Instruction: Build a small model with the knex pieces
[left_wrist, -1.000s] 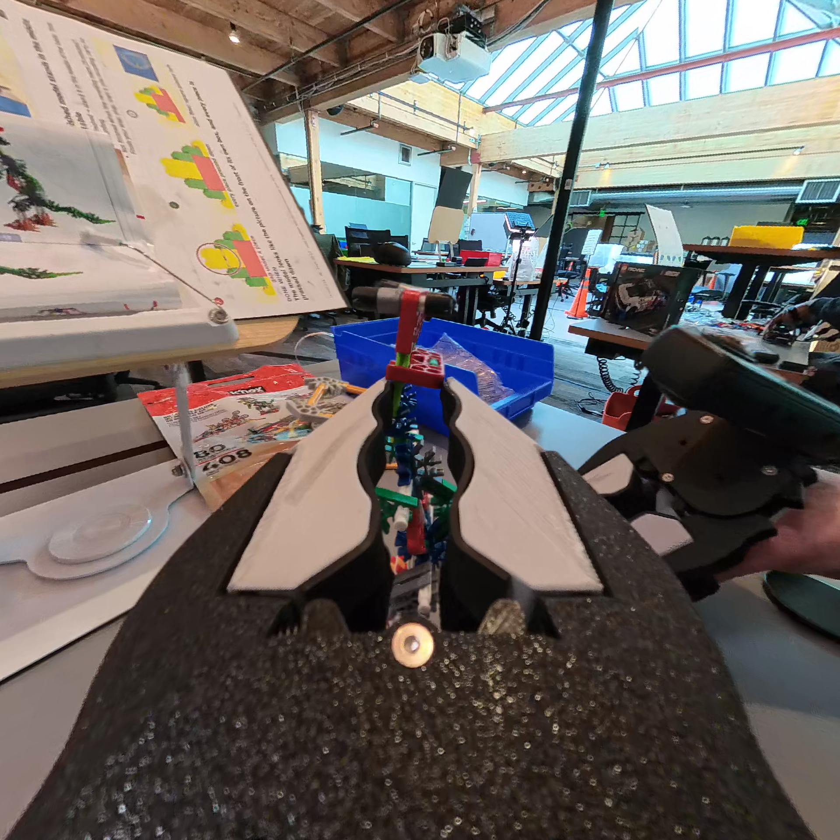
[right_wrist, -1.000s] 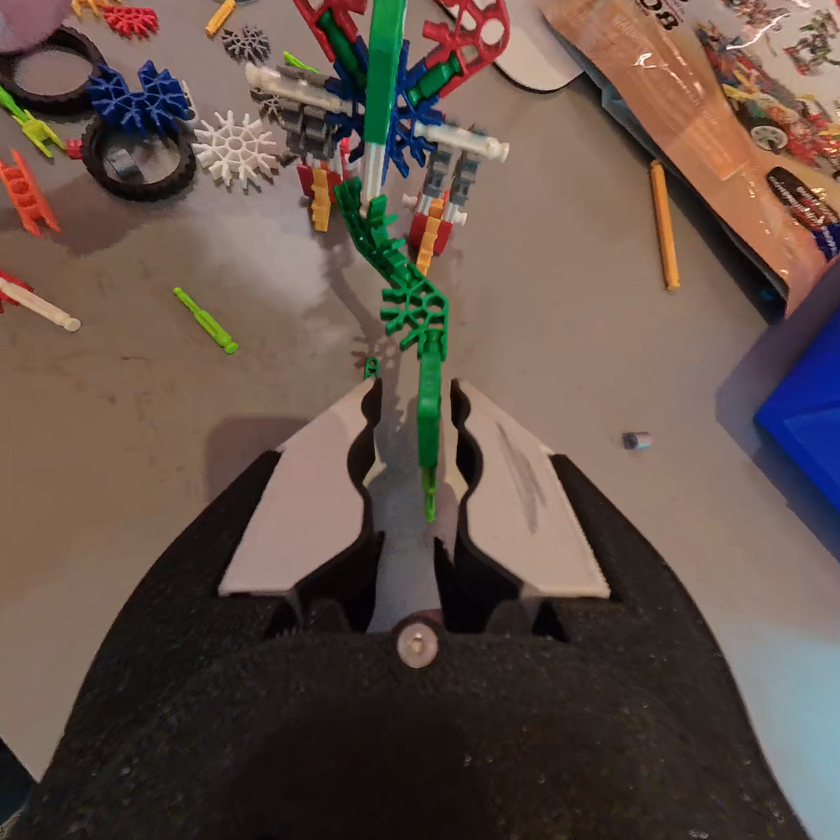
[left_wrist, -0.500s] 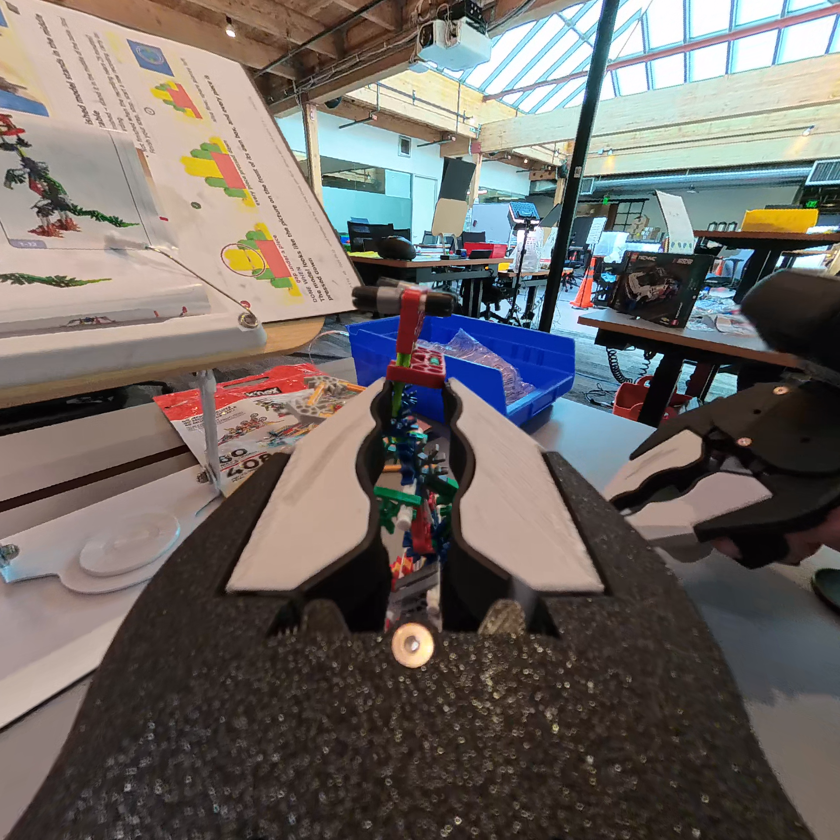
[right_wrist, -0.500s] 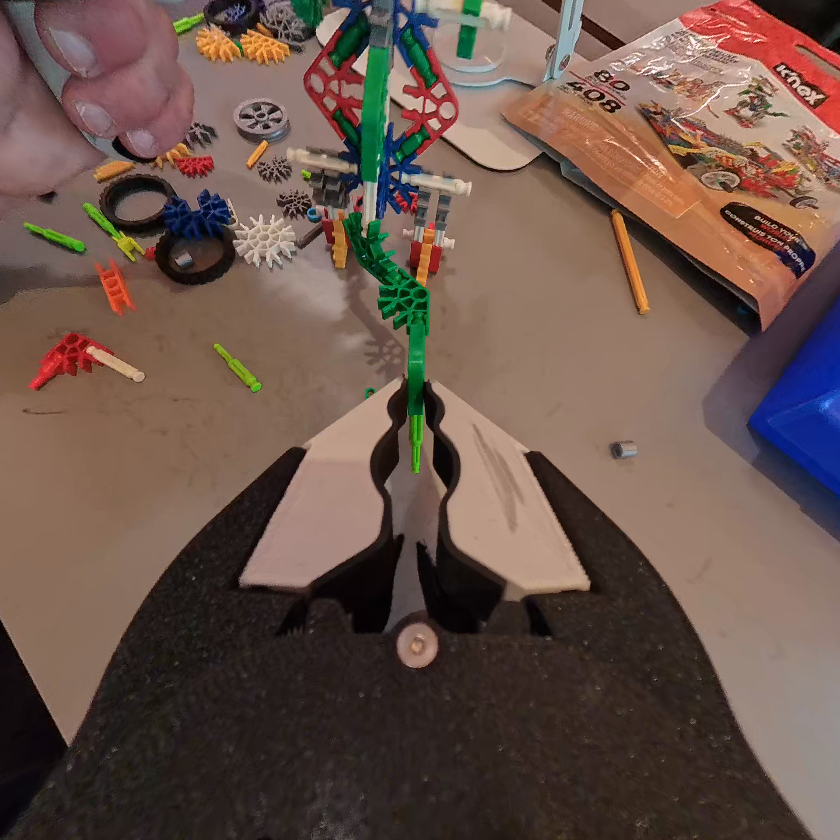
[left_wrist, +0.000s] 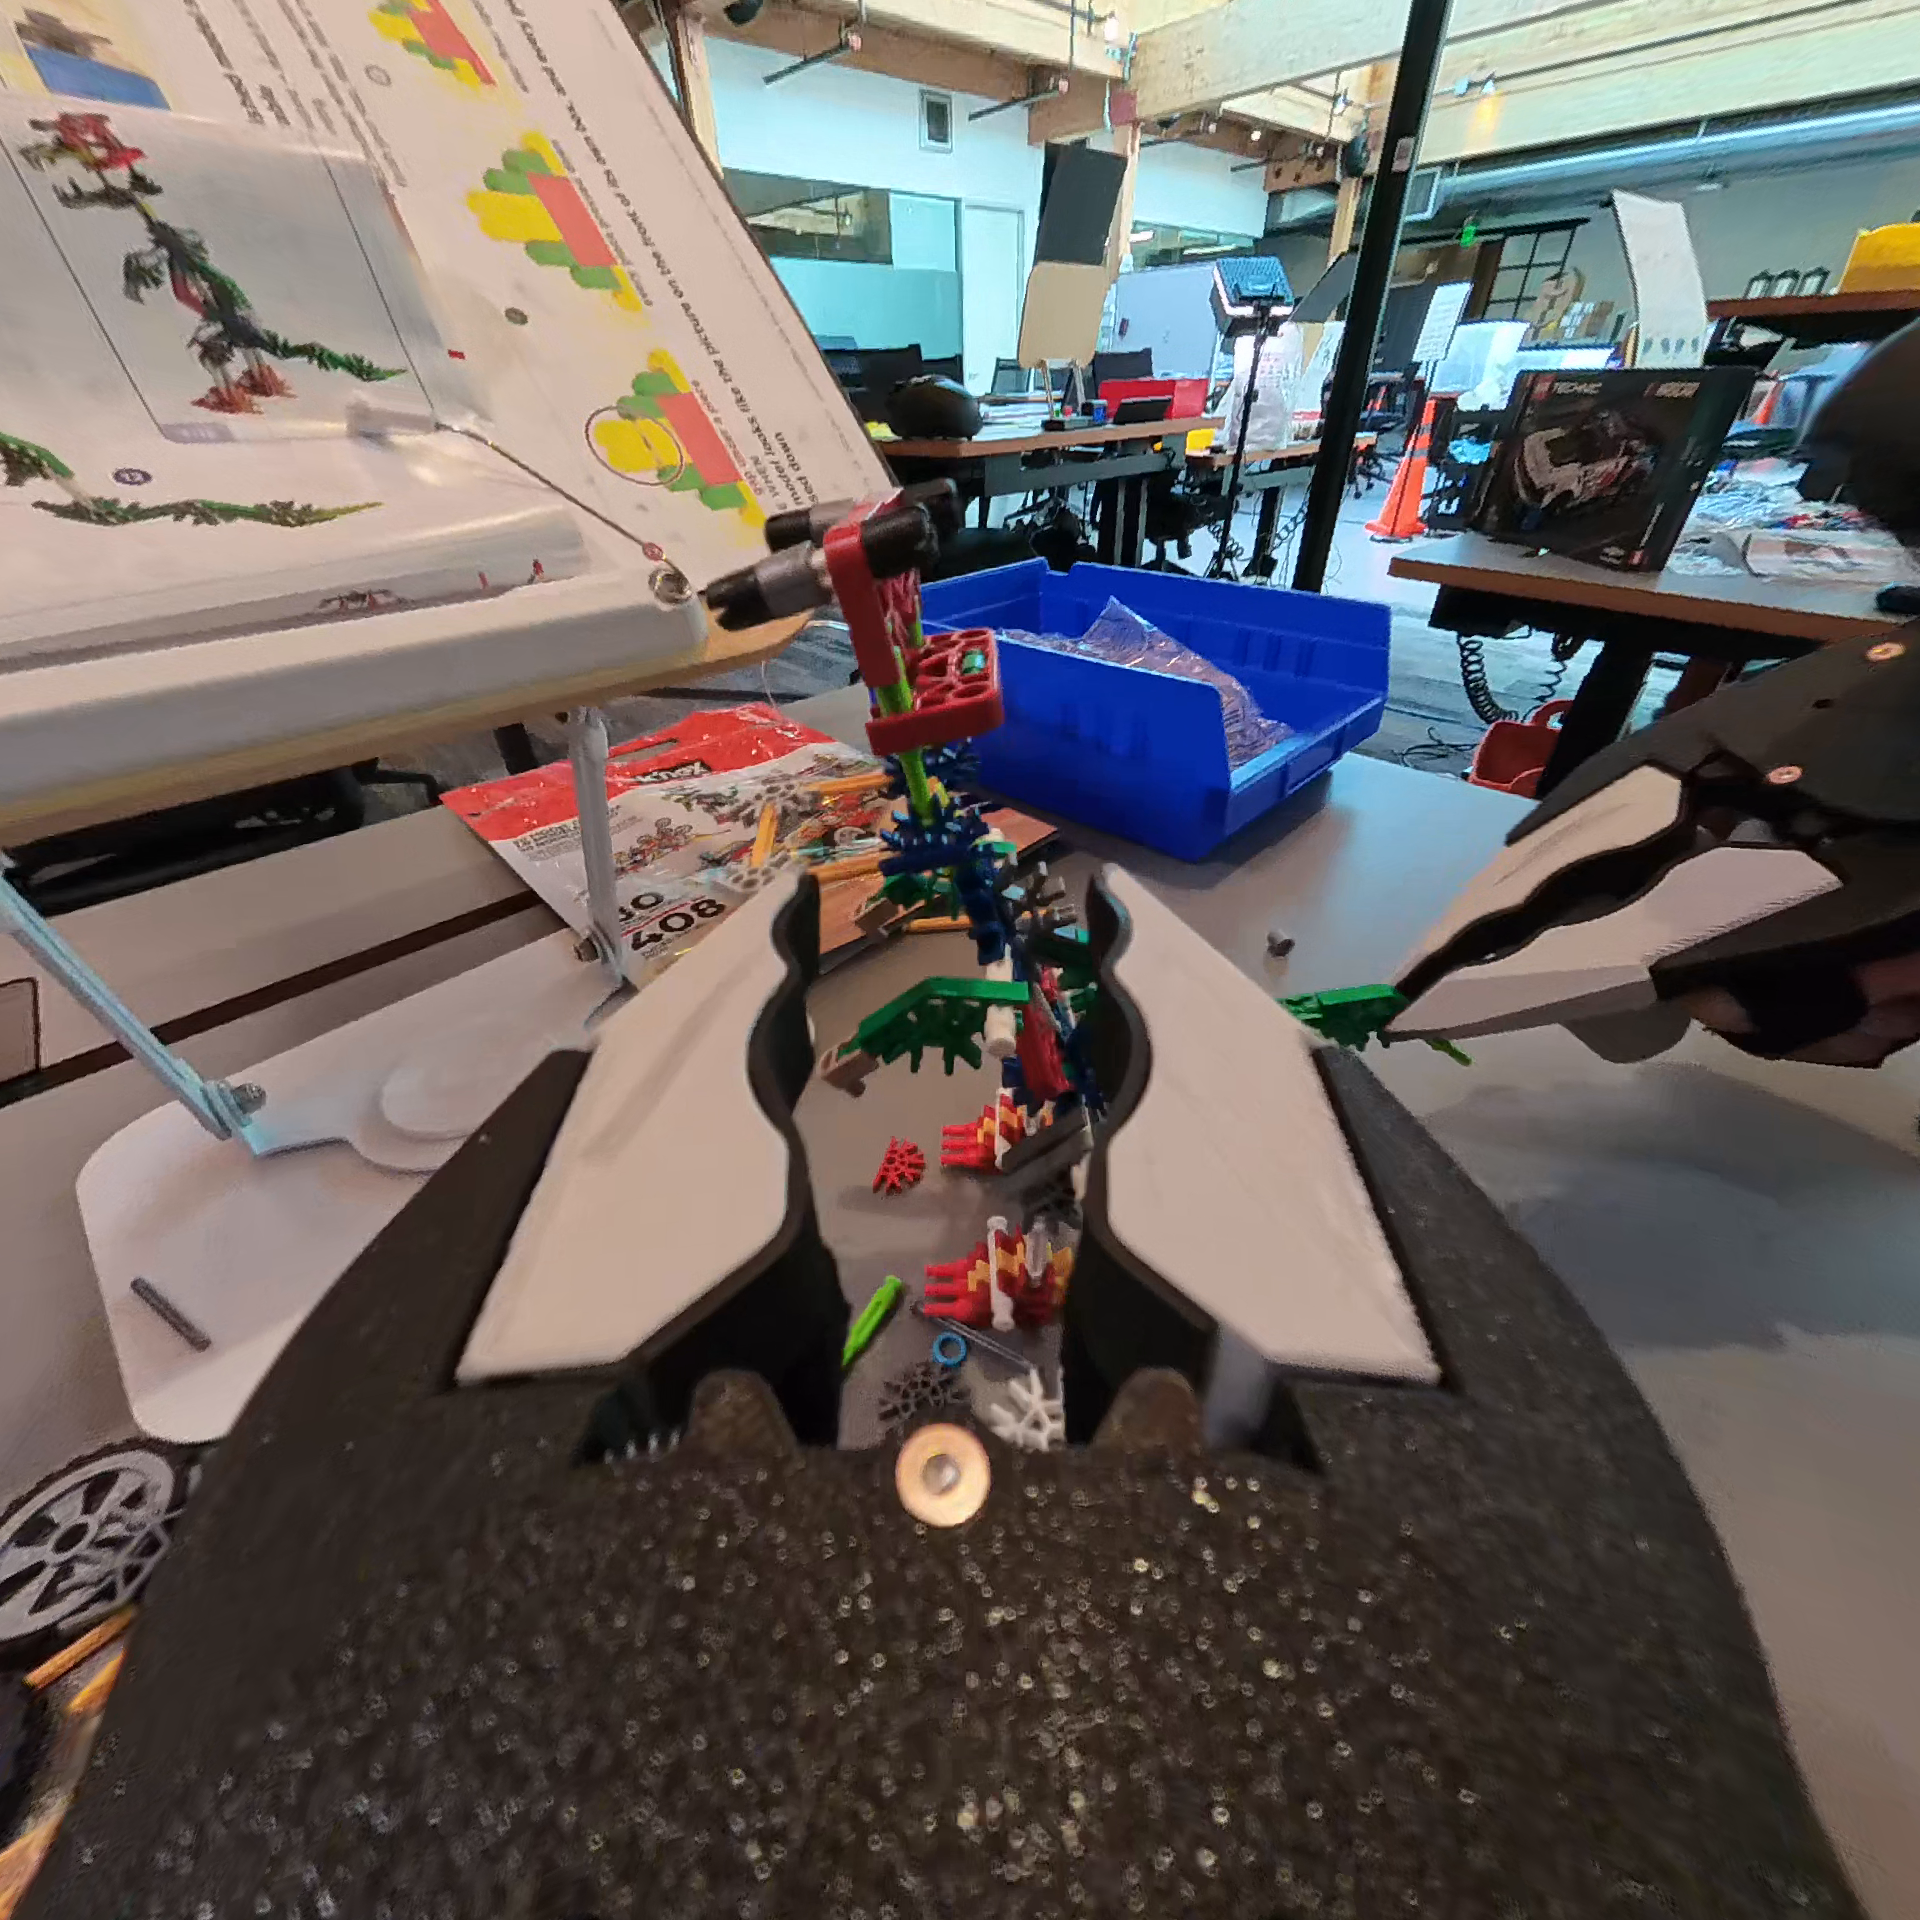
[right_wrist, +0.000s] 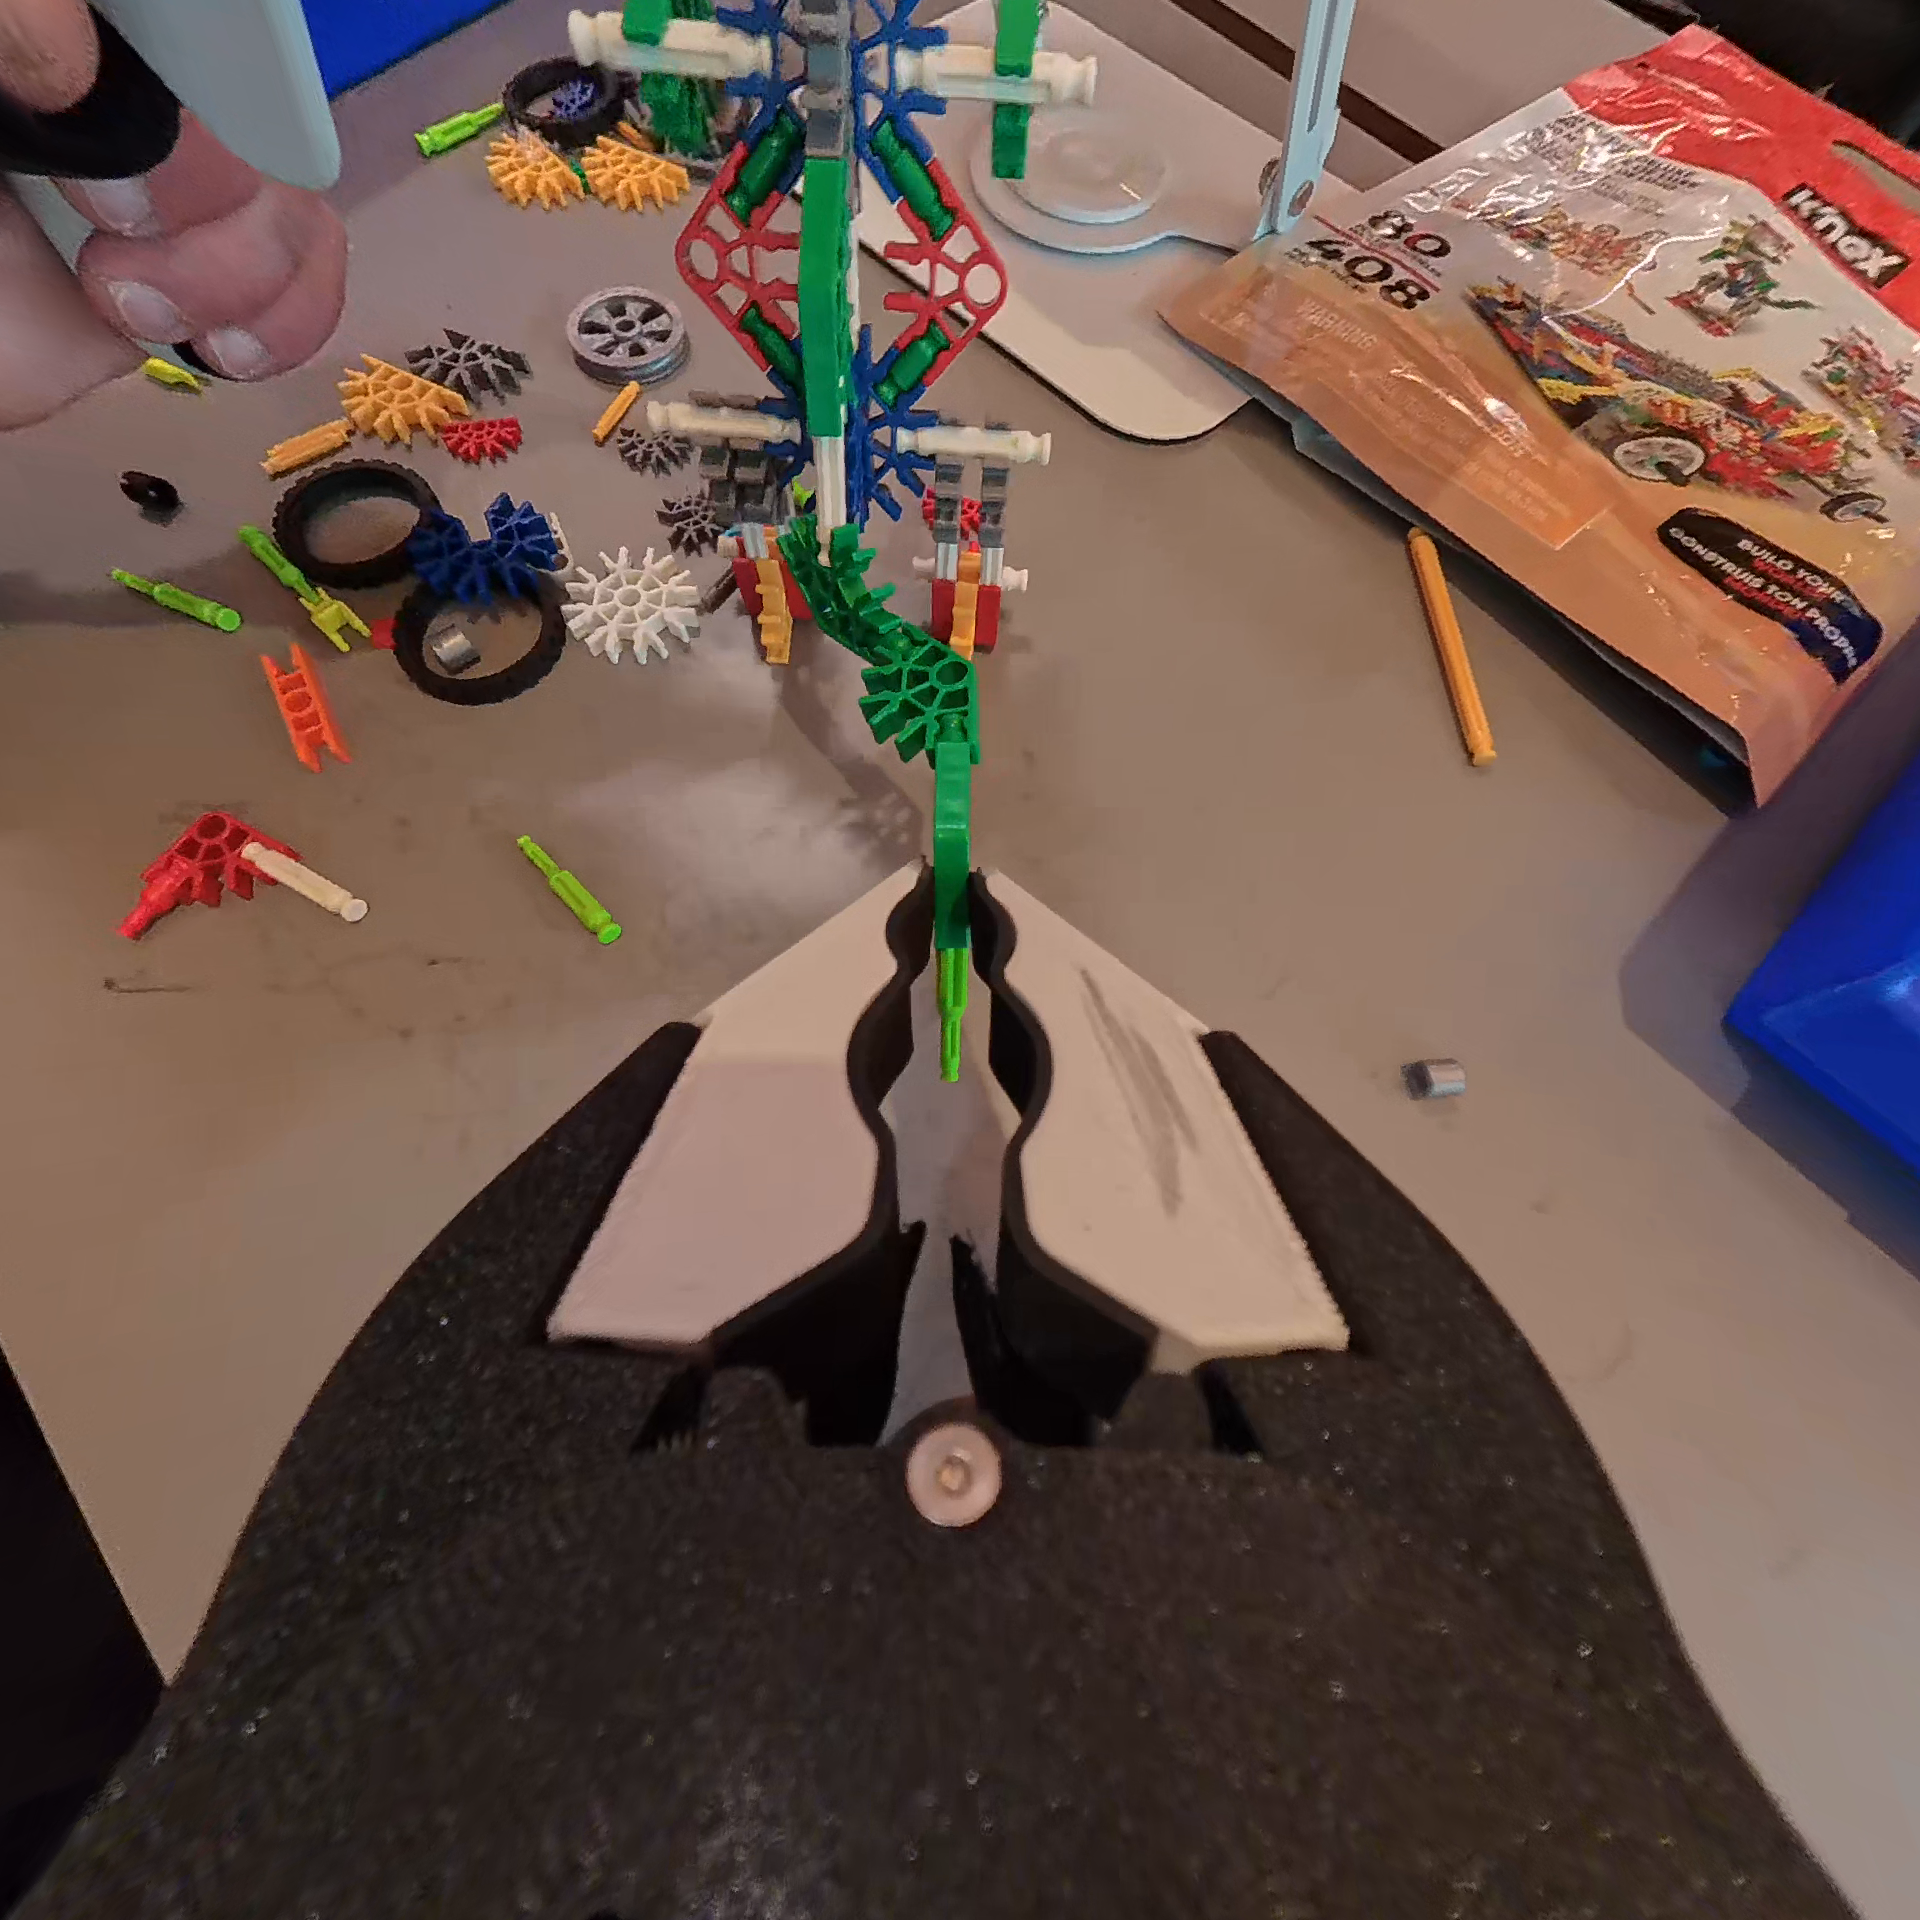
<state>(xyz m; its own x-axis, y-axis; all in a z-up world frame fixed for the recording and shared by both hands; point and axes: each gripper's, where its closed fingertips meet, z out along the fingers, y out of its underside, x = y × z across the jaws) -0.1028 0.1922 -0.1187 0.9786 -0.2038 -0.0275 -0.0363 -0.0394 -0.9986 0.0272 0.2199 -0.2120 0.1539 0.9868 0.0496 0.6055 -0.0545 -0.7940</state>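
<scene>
A toy figure built of coloured rods and connectors (left_wrist: 940, 821) stands on the grey table, with a red head, a green neck and blue connectors. My left gripper (left_wrist: 951, 883) is open, one finger on each side of the figure; the figure's body is close to the right finger. My right gripper (right_wrist: 951, 878) is shut on the end of the figure's green tail (right_wrist: 920, 686), low over the table. It shows in the left wrist view (left_wrist: 1397, 1023) at the right, on the tail (left_wrist: 1340, 1013). The figure (right_wrist: 826, 312) rises ahead of it.
A tilted stand with instruction sheets (left_wrist: 312, 364) overhangs the left. A parts bag (right_wrist: 1558, 364) and a blue bin (left_wrist: 1143, 707) lie behind. Loose connectors, rods and tyres (right_wrist: 468, 561) are scattered at the left. An orange rod (right_wrist: 1449, 644) and a grey spacer (right_wrist: 1434, 1077) lie at the right. Left tips to right tips: about 15 cm.
My left gripper has opened and let go of the figure, which it held before. My right gripper, open a second ago, has shut on the green tail and stayed there.
</scene>
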